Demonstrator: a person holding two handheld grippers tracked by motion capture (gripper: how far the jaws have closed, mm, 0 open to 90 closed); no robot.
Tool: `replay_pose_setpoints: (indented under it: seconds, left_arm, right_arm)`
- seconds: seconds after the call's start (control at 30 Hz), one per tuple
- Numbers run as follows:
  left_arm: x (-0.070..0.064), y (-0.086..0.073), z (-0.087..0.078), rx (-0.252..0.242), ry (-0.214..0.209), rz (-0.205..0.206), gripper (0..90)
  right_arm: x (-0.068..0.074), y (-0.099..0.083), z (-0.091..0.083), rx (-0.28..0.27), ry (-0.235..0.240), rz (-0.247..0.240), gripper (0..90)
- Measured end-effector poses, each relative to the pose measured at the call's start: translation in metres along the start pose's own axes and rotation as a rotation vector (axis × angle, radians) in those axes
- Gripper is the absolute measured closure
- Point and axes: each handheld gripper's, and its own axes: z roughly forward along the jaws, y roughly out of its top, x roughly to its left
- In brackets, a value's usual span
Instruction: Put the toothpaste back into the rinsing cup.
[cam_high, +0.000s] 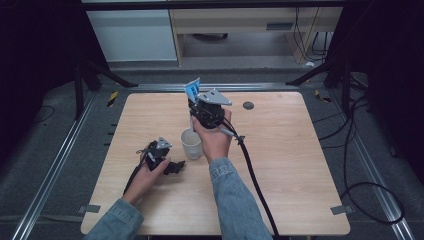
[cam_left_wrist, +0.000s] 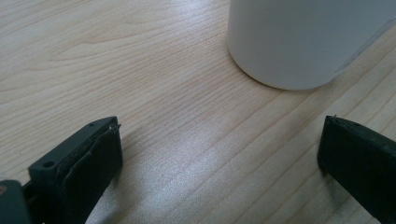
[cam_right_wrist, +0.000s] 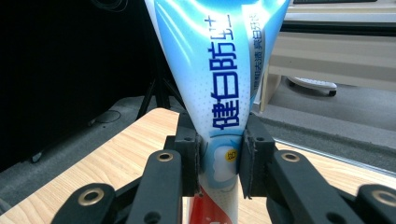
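Pinching a toothpaste tube (cam_right_wrist: 219, 88) between its two black jaws, your right gripper (cam_right_wrist: 219, 161) holds it upright, flat crimped end up and the red lower part dropping below the jaws. In the high view, that gripper (cam_high: 199, 102) sits raised above the table, with the tube's blue tail (cam_high: 192, 89) sticking out past it. Just below and slightly toward you stands a white cup (cam_high: 191, 144) on the wooden table (cam_high: 290, 165).

Your left gripper (cam_left_wrist: 219, 154) rests low over the table with its jaws spread wide and nothing between them; the cup (cam_left_wrist: 299, 42) stands just ahead of it, untouched.

The tube looks light, soft and glossy, so it may dent or slide under pressure. Your grip across the narrower body, where the jaws already bite, seems sound; squeezing harder risks pushing paste toward the cap.
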Motion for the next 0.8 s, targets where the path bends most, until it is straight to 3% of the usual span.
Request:
replay_pose_setpoints:
  seconds: [0.8]
  left_arm:
    - [0.000,0.000,0.000,0.001,-0.001,0.001,0.0]
  right_arm:
    - [0.009,-0.018,-0.001,0.013,0.016,0.019,72.4]
